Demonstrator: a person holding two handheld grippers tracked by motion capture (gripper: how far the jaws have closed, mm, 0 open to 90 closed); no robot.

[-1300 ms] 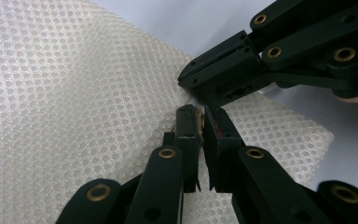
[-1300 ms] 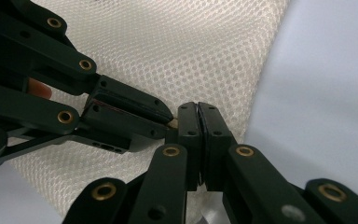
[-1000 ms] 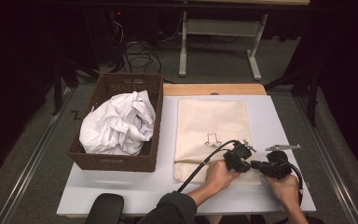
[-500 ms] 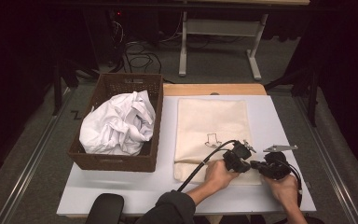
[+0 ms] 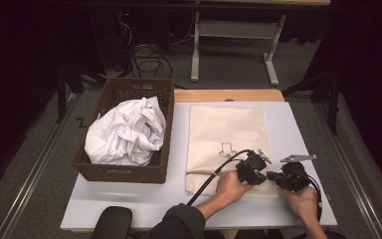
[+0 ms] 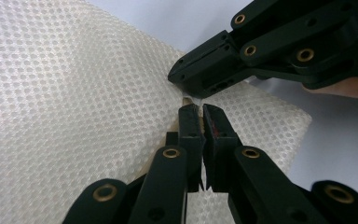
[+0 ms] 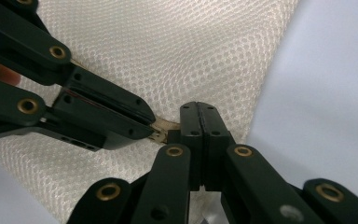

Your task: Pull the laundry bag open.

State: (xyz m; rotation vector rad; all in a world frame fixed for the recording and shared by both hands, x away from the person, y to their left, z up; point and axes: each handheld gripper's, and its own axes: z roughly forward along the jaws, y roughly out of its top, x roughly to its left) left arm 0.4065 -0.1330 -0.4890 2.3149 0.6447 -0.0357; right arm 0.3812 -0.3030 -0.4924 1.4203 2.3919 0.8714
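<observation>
Currently, mesh laundry bag (image 5: 227, 140) flat on worktop (image 5: 298, 129). Left hand-held gripper (image 6: 200, 108) clamped on the zipper pull (image 7: 161, 129) at its near edge; right hand-held gripper (image 7: 199, 106) pinches shut beside it. Risk: small tab slips, or mesh snags when tugged.

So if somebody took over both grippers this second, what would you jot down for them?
Left gripper: jaws shut at the near edge of the mesh bag, on what looks like a small brass zipper pull.
Right gripper: jaws shut at the same spot, tips almost meeting the left's.
Bag lies flat on the white table; the white cloth sits in the brown basket to the left.
Done: both grippers at the zipper.
Left: probably open the bag; the cloth may go in.
</observation>
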